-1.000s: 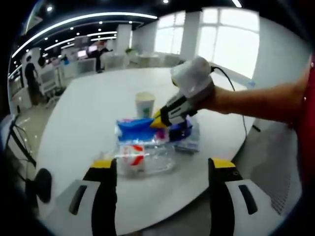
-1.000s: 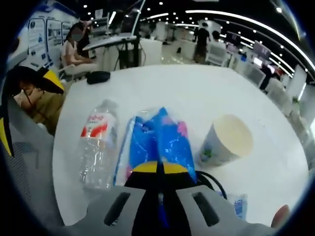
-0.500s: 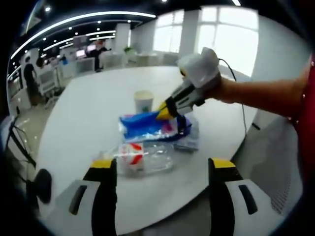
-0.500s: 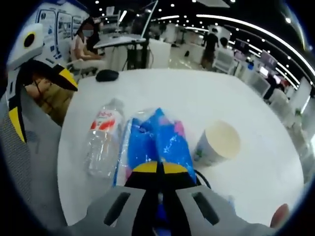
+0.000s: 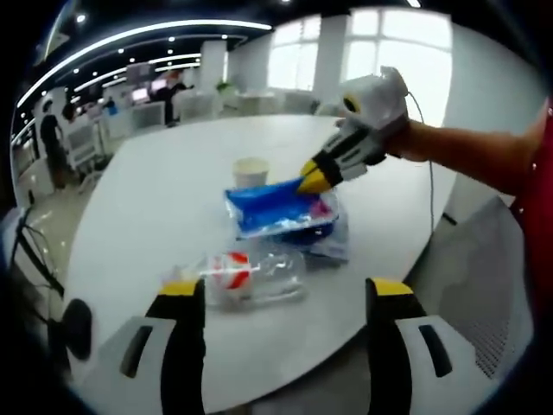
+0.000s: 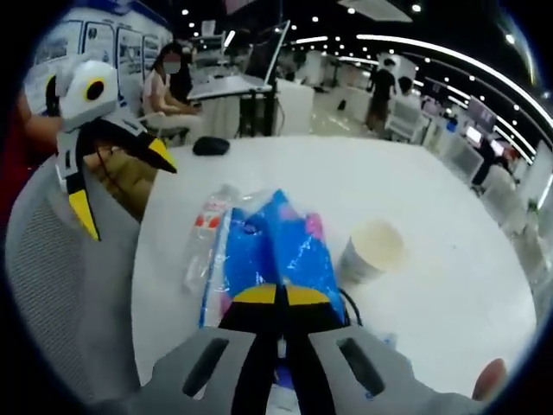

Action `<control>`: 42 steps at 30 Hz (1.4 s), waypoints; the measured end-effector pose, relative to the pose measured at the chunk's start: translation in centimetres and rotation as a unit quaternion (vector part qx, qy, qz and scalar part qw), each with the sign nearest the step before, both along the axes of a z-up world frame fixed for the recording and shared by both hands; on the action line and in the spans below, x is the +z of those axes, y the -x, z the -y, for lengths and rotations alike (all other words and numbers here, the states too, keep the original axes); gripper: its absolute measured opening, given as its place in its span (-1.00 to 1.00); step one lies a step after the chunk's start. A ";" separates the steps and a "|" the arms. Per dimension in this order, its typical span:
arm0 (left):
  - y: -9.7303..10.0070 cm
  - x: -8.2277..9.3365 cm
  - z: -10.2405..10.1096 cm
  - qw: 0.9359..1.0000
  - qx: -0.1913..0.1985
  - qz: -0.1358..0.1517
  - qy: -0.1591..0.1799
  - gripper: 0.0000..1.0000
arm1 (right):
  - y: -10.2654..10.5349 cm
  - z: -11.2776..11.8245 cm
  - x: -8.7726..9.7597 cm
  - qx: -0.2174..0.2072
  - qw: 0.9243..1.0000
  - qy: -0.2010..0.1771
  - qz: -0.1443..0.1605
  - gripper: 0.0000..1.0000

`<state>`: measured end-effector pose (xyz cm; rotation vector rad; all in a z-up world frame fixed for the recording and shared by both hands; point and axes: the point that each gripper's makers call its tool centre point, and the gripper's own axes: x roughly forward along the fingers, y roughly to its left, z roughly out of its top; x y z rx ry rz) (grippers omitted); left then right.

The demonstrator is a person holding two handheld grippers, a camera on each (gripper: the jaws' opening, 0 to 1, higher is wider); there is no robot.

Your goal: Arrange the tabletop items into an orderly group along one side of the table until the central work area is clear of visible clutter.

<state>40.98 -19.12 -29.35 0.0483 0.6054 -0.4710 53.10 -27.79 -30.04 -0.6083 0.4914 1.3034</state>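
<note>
A round white desk (image 5: pixel 155 199) stands in an open office with ceiling lights. The right tongs (image 6: pixel 277 296) are closed tight on one blue plastic packet (image 6: pixel 275 251), lifted above the desk. The left tongs (image 5: pixel 285 298) hang wide open and empty near the desk edge. Just ahead of them lies one clear water bottle (image 5: pixel 246 275) on its side. One paper cup (image 5: pixel 251 171) stands upright beyond the packet.

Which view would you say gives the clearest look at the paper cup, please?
The right gripper view: the paper cup shows its open mouth and printed side. In the left gripper view the paper cup is smaller, partly behind the blue packet.
</note>
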 end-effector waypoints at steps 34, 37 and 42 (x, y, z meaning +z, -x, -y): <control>0.1 -0.7 -0.4 0.999 0.016 -0.015 -0.026 0.45 | -7.2 20.5 4.0 -0.045 0.997 0.032 0.052 -0.98; 0.1 -0.9 -0.7 0.999 0.020 -0.019 -0.030 0.44 | -8.1 21.9 3.7 -0.038 0.997 0.042 0.060 -0.98; 0.1 -1.0 -1.0 0.999 0.026 -0.022 -0.036 0.44 | -9.2 24.1 3.3 -0.043 0.996 0.047 0.063 -0.98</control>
